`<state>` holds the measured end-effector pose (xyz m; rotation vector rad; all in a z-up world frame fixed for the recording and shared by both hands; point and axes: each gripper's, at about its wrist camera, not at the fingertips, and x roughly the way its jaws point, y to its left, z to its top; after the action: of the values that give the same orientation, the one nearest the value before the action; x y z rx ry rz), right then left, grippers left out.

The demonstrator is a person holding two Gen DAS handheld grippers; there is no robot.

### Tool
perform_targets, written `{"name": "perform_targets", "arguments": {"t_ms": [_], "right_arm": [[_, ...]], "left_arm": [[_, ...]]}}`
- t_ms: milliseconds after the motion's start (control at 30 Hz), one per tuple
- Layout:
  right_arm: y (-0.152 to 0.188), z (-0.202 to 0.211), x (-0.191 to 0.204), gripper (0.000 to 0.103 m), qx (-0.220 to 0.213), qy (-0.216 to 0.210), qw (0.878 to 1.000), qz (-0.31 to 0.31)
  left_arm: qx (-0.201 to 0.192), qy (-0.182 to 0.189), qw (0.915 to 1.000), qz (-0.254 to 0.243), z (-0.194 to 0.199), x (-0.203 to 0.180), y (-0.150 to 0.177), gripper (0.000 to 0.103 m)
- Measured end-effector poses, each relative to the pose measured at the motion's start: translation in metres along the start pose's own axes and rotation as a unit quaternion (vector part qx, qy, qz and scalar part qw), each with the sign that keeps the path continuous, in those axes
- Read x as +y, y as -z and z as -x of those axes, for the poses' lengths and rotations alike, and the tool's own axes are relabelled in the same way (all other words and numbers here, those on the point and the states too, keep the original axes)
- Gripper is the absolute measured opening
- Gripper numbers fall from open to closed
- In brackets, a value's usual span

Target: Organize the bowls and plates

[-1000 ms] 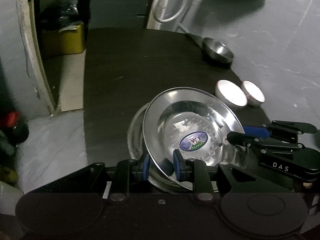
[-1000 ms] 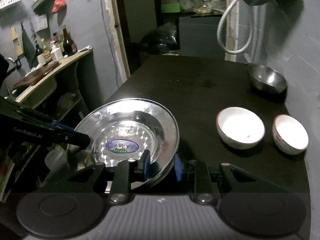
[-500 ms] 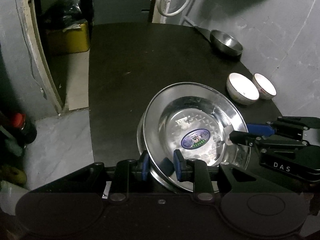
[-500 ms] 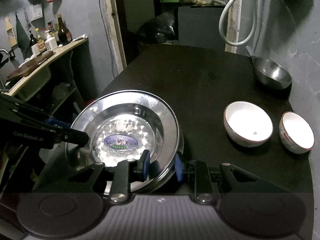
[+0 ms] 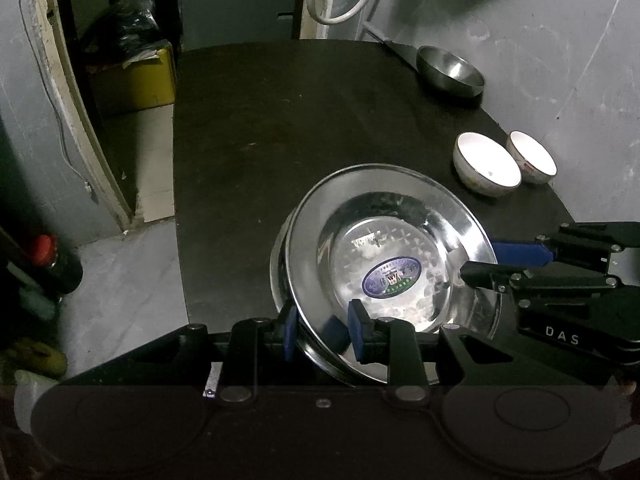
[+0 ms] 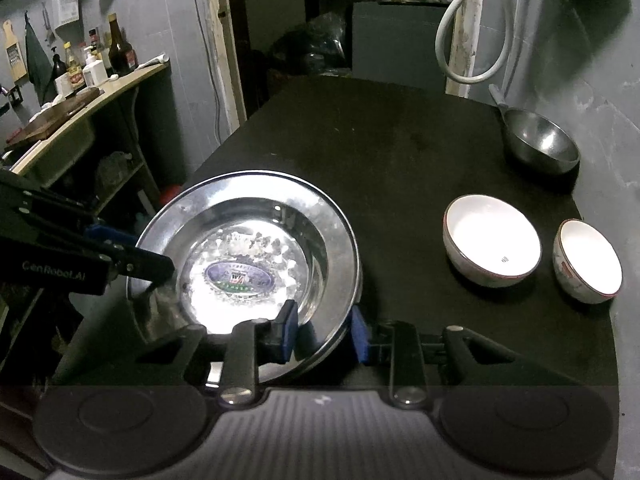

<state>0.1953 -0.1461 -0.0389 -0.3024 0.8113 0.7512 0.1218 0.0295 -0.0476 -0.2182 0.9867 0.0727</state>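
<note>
A shiny steel plate (image 5: 392,248) (image 6: 248,240) with a blue oval sticker sits slightly tilted over a second steel plate (image 5: 278,272) (image 6: 360,276) on the black table (image 5: 280,120). My left gripper (image 5: 323,334) (image 6: 152,256) is shut on the plate's left rim, one blue pad inside and one outside. On the opposite rim my right gripper (image 6: 323,334) (image 5: 480,260) is shut the same way. Two white bowls (image 6: 492,236) (image 6: 588,256) stand side by side to the right. A steel bowl (image 6: 540,140) with a handle sits at the far right corner.
The table's left edge (image 5: 178,208) drops to the grey floor, where a red-capped bottle (image 5: 44,256) stands. A yellow box (image 5: 136,80) sits in the doorway behind. A counter with bottles (image 6: 92,64) is at the left. A white hose (image 5: 340,0) hangs on the back wall.
The top plate has settled closer onto the plate under it. Both views have tipped a little, showing more of the far table. Both grippers stay on the rim.
</note>
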Motion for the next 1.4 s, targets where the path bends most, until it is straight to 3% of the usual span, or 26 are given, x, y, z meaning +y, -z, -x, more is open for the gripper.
{"name": "perform_targets", "arguments": {"t_ms": [367, 500, 767, 833, 933, 1100, 1167, 1400], "right_arm": [[0.003, -0.002, 0.001, 0.038, 0.004, 0.001, 1.0, -0.003], [0.005, 0.0, -0.001, 0.042, 0.001, -0.001, 1.0, -0.012], [0.011, 0.008, -0.016, 0.065, -0.01, 0.01, 0.999, -0.043], [0.013, 0.012, -0.023, 0.07, -0.02, 0.018, 0.998, -0.054], [0.013, 0.018, -0.036, 0.076, -0.042, 0.031, 0.996, -0.076], [-0.002, 0.029, -0.07, 0.092, -0.094, 0.054, 0.988, -0.11], [-0.011, 0.029, -0.085, 0.103, -0.111, 0.063, 0.984, -0.122], [-0.044, 0.009, -0.137, 0.103, -0.148, 0.06, 0.973, -0.169]], "left_arm": [[0.002, -0.015, 0.9998, -0.014, -0.002, -0.006, 0.001, 0.034], [0.004, -0.017, 0.9998, -0.007, -0.003, -0.006, 0.0, 0.05], [-0.01, -0.03, 0.9995, 0.009, 0.0, -0.003, -0.006, 0.078], [-0.017, -0.018, 0.9995, 0.022, 0.001, 0.0, -0.013, 0.094], [-0.026, 0.004, 0.9982, 0.054, -0.003, 0.005, -0.031, 0.102], [-0.041, 0.057, 0.9956, 0.062, -0.023, 0.003, -0.073, 0.102], [-0.059, 0.074, 0.9935, 0.062, -0.034, -0.001, -0.093, 0.102], [-0.136, 0.083, 0.9871, 0.017, -0.082, -0.029, -0.177, 0.102]]}}
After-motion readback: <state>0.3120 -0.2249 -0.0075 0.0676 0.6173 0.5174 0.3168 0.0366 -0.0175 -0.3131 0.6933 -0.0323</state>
